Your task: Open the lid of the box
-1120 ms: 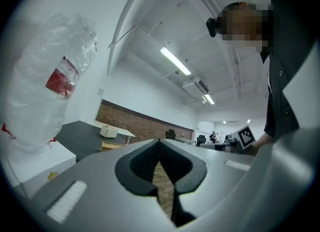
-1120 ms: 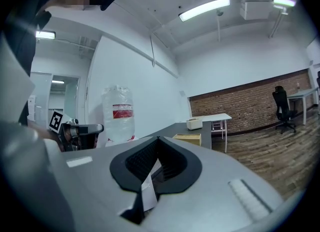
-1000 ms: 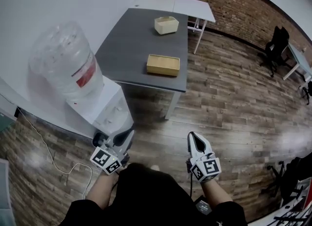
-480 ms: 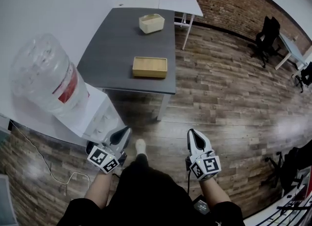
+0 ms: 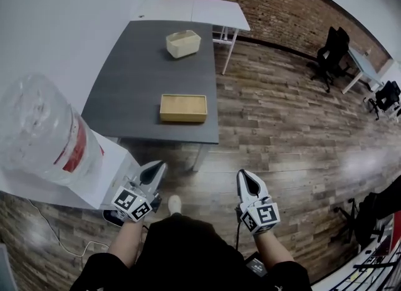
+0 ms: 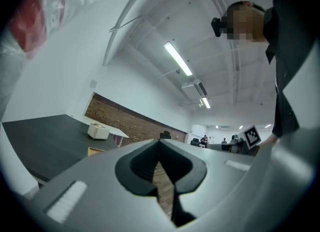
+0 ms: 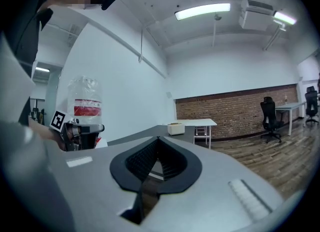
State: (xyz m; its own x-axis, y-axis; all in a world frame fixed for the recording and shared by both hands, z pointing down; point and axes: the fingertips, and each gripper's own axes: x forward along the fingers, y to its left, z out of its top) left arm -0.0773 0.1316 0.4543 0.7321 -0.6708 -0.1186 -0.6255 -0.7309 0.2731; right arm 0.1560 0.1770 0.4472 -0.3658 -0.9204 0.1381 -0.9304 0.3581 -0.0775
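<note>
Wood-plank floor (image 5: 282,133) spreads beneath both tools. The left gripper (image 5: 158,169) and right gripper (image 5: 245,178) carry nothing, their fingers (image 7: 215,186) pressed together. The white water dispenser (image 5: 94,170) stands just beside the left fingers, so a careless swing could clip it. Well ahead of the fingers, the flat tan wooden box (image 5: 183,108) lies near the front edge of the dark grey table (image 5: 125,89), its lid apparently still on. Fingers left together would likely skid off that lid. Farther back sits a cream rectangular container (image 5: 183,43). Only the head view shows the lid's top. The left gripper view gives just the box's side.

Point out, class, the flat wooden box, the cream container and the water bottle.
flat wooden box (image 5: 183,108), head view, middle of its top.
cream container (image 5: 184,48), head view, its side wall.
water bottle (image 5: 31,126), head view, its clear side.
</note>
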